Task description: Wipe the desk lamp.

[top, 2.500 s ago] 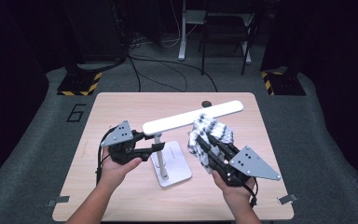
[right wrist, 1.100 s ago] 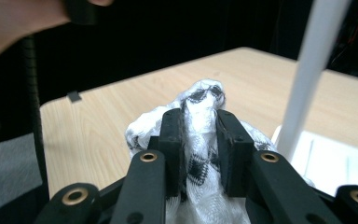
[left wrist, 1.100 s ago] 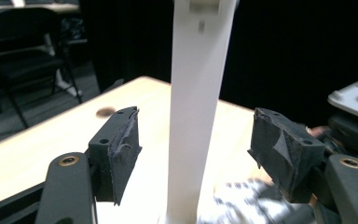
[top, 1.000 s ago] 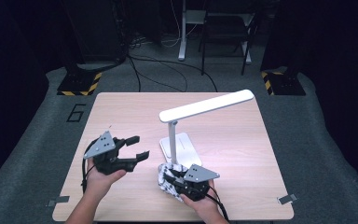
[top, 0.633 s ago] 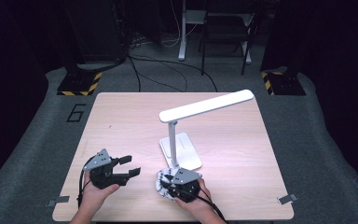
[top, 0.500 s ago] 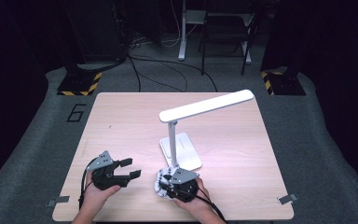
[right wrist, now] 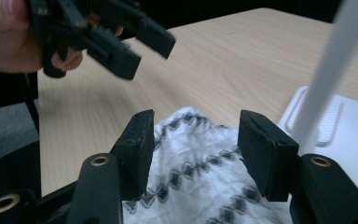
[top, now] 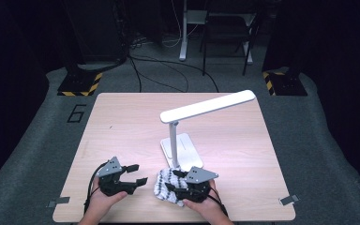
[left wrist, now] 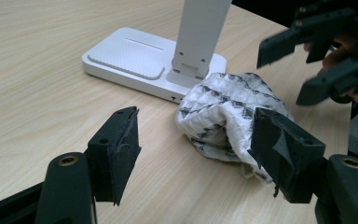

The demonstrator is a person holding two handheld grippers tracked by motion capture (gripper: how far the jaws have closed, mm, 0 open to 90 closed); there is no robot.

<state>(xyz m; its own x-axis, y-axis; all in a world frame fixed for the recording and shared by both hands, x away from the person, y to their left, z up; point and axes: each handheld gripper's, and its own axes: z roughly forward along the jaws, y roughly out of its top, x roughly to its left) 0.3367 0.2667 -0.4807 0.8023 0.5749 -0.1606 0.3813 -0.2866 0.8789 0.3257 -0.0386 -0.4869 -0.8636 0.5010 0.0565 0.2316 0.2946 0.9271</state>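
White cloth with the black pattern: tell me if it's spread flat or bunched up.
Bunched up. The white black-patterned cloth sits as a crumpled mound on the wooden table, against the white desk lamp's base.

Left gripper [top: 133, 173] and right gripper [top: 172, 187]: black bodies, grey three-cornered top plates, brass-ringed screw holes, trailing black cables.

Large digit "6" [top: 77, 113] painted on grey floor mat [top: 37, 140], just beside left edge of table [top: 122, 112]. Yellow-black hazard stripes [top: 80, 90] on stand base behind mat. No other readable text, label or brand.
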